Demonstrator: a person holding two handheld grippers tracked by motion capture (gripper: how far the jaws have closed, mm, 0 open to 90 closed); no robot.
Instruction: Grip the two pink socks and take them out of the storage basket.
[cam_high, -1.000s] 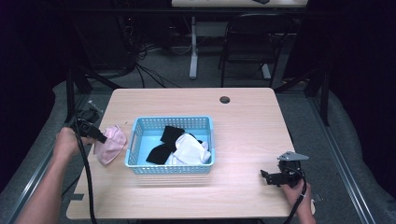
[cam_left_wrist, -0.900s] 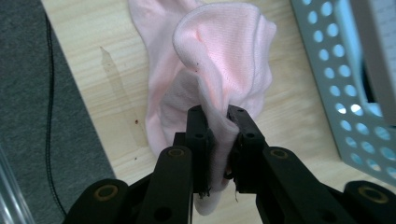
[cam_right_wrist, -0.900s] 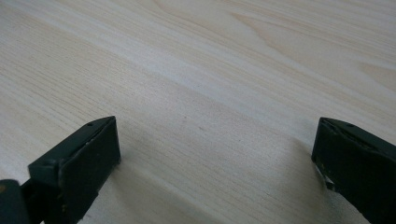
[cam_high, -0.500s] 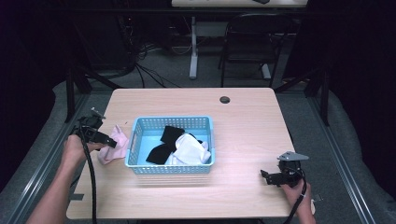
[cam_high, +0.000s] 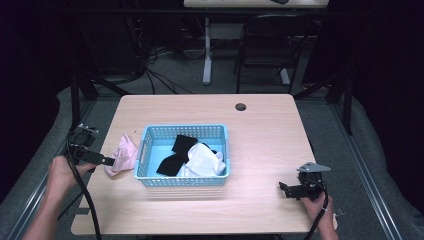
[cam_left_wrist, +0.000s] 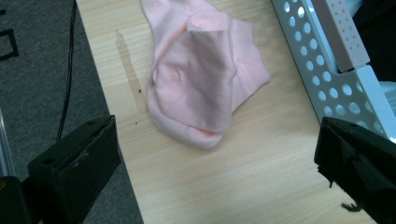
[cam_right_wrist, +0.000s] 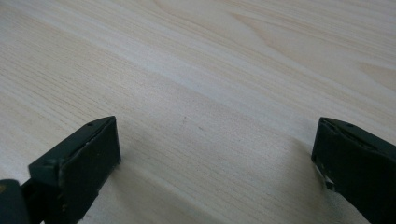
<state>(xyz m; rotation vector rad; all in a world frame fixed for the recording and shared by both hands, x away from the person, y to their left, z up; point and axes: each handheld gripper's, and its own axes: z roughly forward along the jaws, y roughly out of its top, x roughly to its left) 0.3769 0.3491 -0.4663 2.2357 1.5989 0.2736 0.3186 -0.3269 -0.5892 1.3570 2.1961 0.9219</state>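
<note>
- Left gripper (cam_high: 107, 161) sat at the table's left edge w/ jaws spread wide, nothing between them. They'd just been opening, and the pink sock (cam_high: 122, 154) lay loose on the wood right in front of the tips.
- Left gripper view gave the detail the high view couldn't: sock (cam_left_wrist: 205, 74) was crumpled and folded over itself, flat on the tabletop (cam_left_wrist: 261, 177), well clear of both black jaws at the bottom corners. No pad touching fabric.
- Same view also caught the perforated wall of the blue basket (cam_left_wrist: 327, 70) along the right side, just beside the sock but not touching it afaict. Grey floor past the table edge on the left.
- High view showed what the close-up missed: basket (cam_high: 145, 150) sat mid-table, w/ black and white socks (cam_high: 197, 157) piled inside. Pink sock was outside it, by the left wall, between basket and gripper.
- Right gripper (cam_high: 287, 189) was at the near right part of the table, well apart from basket and sock, person's hand (cam_high: 317, 200) under it.
- Right gripper view: jaws wide apart, nothing between them, just bare wood grain (cam_right_wrist: 210, 93). Couldn't tell from the high view alone how far they stood open, too small there.
- Small dark round grommet (cam_high: 240, 106) near the far edge.
</note>
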